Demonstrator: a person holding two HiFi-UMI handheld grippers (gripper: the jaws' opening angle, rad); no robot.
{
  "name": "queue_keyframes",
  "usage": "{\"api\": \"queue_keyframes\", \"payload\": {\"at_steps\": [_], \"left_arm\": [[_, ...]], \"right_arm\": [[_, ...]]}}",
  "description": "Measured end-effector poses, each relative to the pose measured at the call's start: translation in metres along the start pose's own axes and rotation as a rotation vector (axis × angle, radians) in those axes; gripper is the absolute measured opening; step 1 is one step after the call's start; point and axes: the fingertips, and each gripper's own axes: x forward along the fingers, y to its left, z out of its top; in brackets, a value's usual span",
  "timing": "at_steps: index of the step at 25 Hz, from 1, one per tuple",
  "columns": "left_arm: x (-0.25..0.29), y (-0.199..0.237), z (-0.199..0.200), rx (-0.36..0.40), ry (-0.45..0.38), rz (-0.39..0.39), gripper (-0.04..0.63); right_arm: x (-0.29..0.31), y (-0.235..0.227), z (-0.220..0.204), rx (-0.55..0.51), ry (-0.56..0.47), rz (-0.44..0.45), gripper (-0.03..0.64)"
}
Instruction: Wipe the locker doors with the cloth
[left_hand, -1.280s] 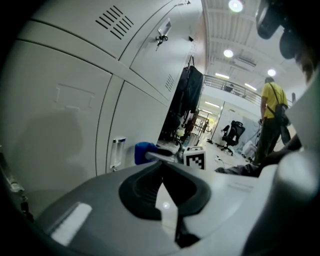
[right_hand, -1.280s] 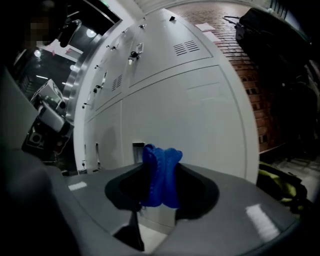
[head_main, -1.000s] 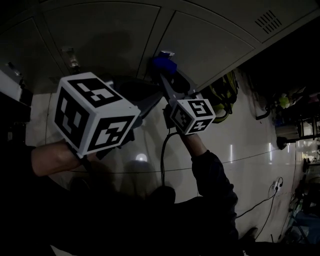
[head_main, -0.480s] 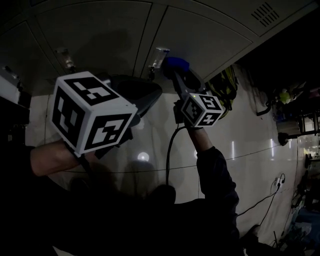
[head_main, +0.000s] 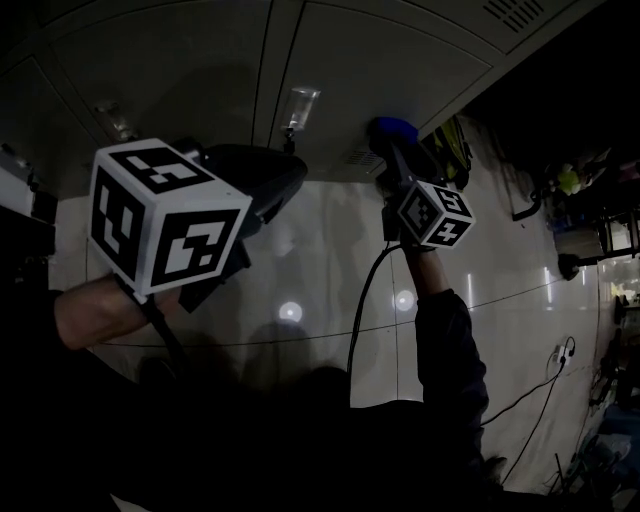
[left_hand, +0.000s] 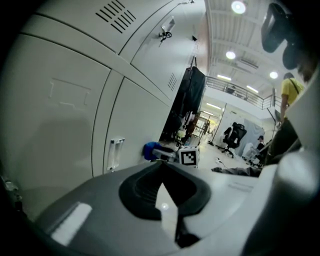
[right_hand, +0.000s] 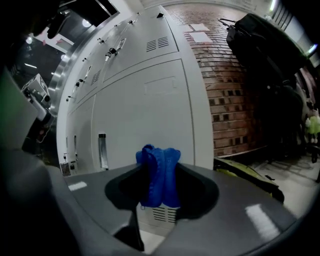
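Grey locker doors (head_main: 400, 60) fill the top of the head view. My right gripper (head_main: 397, 143) is shut on a bunched blue cloth (head_main: 392, 129), which is held against the lower right locker door (right_hand: 145, 115) just above its vent slots (right_hand: 161, 215). In the right gripper view the cloth (right_hand: 160, 172) sticks up between the jaws of the right gripper (right_hand: 159, 167). My left gripper (head_main: 290, 178) hangs left of it, off the doors, its jaws together on nothing. The left gripper view shows the left gripper (left_hand: 161, 165) and, beyond it, the cloth (left_hand: 150, 150) against the locker door (left_hand: 55, 100).
A recessed handle (head_main: 298, 105) sits between the two grippers. A yellow-and-black bag (head_main: 455, 150) lies on the floor by the lockers' right end, below a brick wall (right_hand: 225, 75). A cable (head_main: 360, 300) trails over the glossy floor. Further off hang a dark coat (left_hand: 187, 100) and stands an office chair (left_hand: 232, 135).
My right gripper has slid the blue cloth to the right along the lower locker door, away from the handle. The left gripper has drifted slightly left.
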Motion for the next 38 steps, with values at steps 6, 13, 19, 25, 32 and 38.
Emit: {"api": "queue_keyframes", "payload": {"at_steps": [6,13,19,25,32,38], "left_arm": [[0.0,0.001,-0.002,-0.008,0.005,0.002,0.0],[0.0,0.003,-0.005,-0.042,0.011,0.001,0.0],[-0.001,0.003,-0.005,-0.043,0.012,0.001,0.0],[-0.003,0.002,-0.004,-0.051,0.008,-0.001,0.0],[-0.001,0.002,-0.005,-0.057,0.003,-0.009,0.0],[-0.001,0.003,-0.006,-0.058,0.004,-0.008,0.0]], "right_arm": [[-0.011,-0.044,-0.004,0.0,0.014,-0.093,0.159],[-0.017,-0.045,-0.006,0.021,0.006,-0.143,0.155],[-0.009,0.031,-0.018,0.048,-0.012,0.018,0.155],[0.011,0.108,-0.03,0.025,0.009,0.184,0.155],[0.035,0.137,-0.039,0.034,0.031,0.238,0.155],[0.034,0.102,-0.046,0.06,0.044,0.171,0.155]]}}
